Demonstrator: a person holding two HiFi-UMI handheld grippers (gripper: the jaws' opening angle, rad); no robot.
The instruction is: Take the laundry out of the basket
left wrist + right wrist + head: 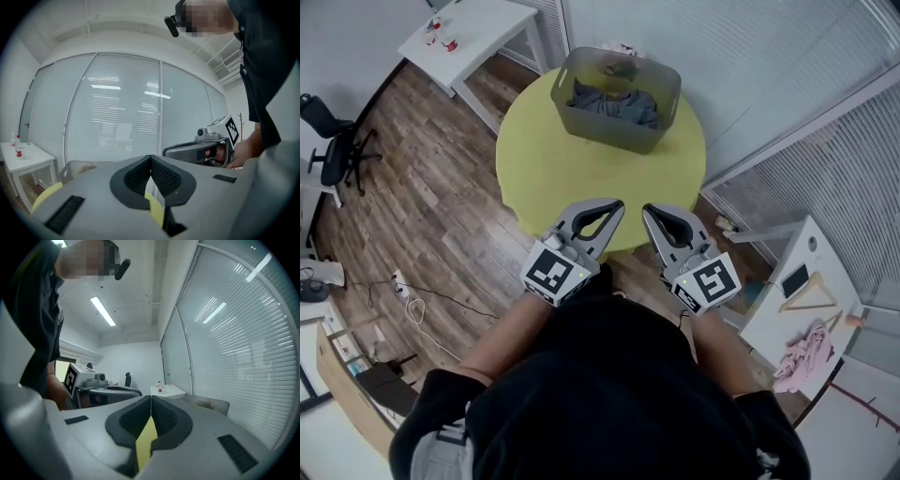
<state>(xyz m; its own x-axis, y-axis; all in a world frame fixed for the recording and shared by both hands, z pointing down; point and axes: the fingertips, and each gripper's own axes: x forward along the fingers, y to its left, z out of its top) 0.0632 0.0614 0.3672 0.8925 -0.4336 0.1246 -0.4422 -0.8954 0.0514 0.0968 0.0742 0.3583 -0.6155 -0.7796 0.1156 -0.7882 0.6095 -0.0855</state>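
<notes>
— Wooden floor, glass walls with blinds, and a round yellow-green table (534, 169) in the middle. Where's the laundry?

— Dark grey laundry (614, 101) lies heaped inside the grey basket (609, 133). It stands at the far side of the table, well apart from both grippers.

— And the grippers?

— The left gripper (616, 205) and right gripper (648, 212) hang side by side over the near edge of the table. Each has its jaws pressed together with nothing between them.

— So what makes the reach go well?

— I'd judge the jaws should be opened before they pass the rim. Come down from above rather than at the front wall, and pinch a raised fold near the top of the heap. The basket looks light and might slide on the smooth top, so one gripper could steady its rim if the cloth drags.

— Anything you can't make out?

— How many garments there are. The heap reads as one dark mass, and the front wall hides its lower part. At the far rim sits something pale, too small to name. In both gripper views only a strip of the basket's rim shows beyond the jaws, and the cloth not at all.
</notes>
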